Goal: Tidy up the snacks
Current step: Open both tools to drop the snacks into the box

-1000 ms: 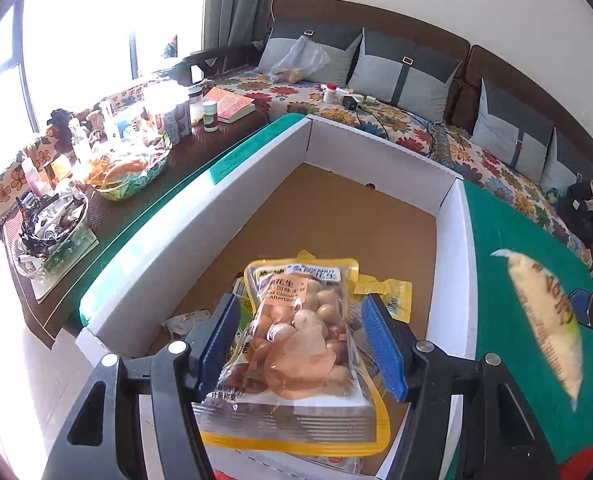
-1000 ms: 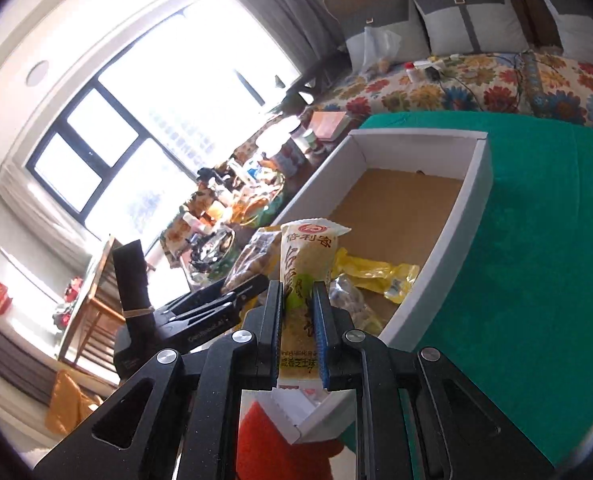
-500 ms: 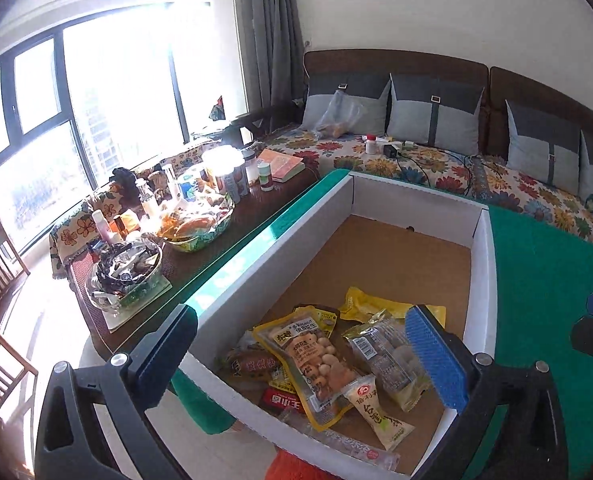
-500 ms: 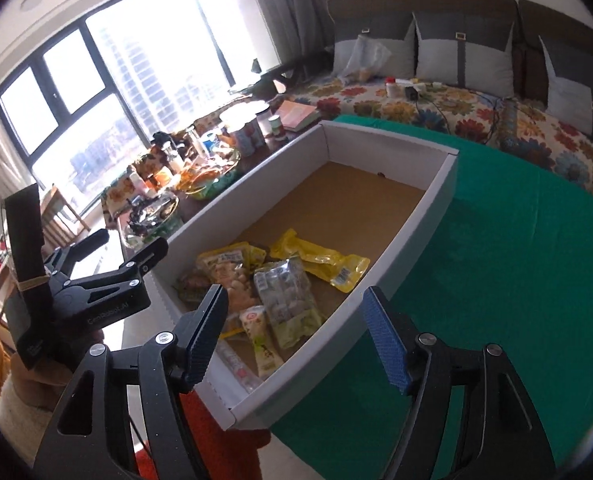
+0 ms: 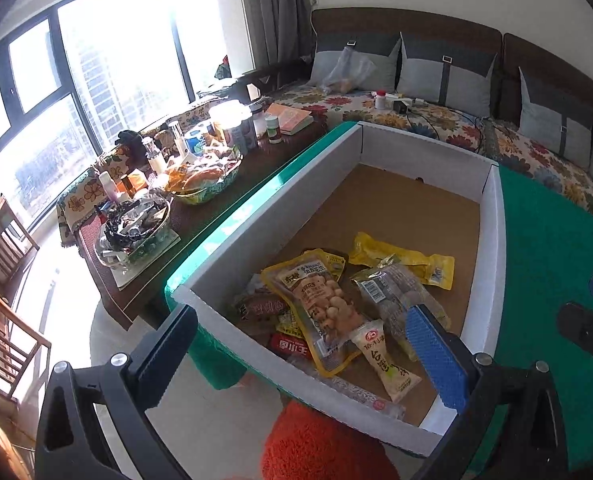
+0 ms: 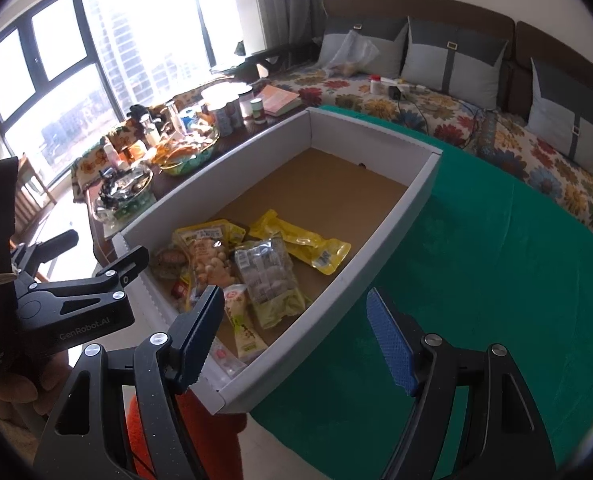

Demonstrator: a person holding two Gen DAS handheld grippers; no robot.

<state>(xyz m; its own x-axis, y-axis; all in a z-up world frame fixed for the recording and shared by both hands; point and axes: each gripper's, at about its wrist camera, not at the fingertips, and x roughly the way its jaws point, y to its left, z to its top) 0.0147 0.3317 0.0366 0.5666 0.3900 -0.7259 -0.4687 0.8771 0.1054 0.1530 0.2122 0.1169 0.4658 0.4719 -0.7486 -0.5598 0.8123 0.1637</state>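
Observation:
A white cardboard box with a brown floor sits on the green table. Several snack packs lie at its near end: a yellow-edged peanut bag, a cream tube pack, a clear pack and a yellow pack. My left gripper is open and empty above the box's near edge. My right gripper is open and empty above the box's near right corner. The left gripper's body shows in the right wrist view.
A dark side table left of the box holds bottles, jars and bowls. A floral sofa with grey cushions runs behind. Green tablecloth spreads right of the box. A wooden chair stands at far left.
Both grippers opened and let go: the peanut bag and the cream tube pack now lie in the box. Both grippers pulled back and up from the box.

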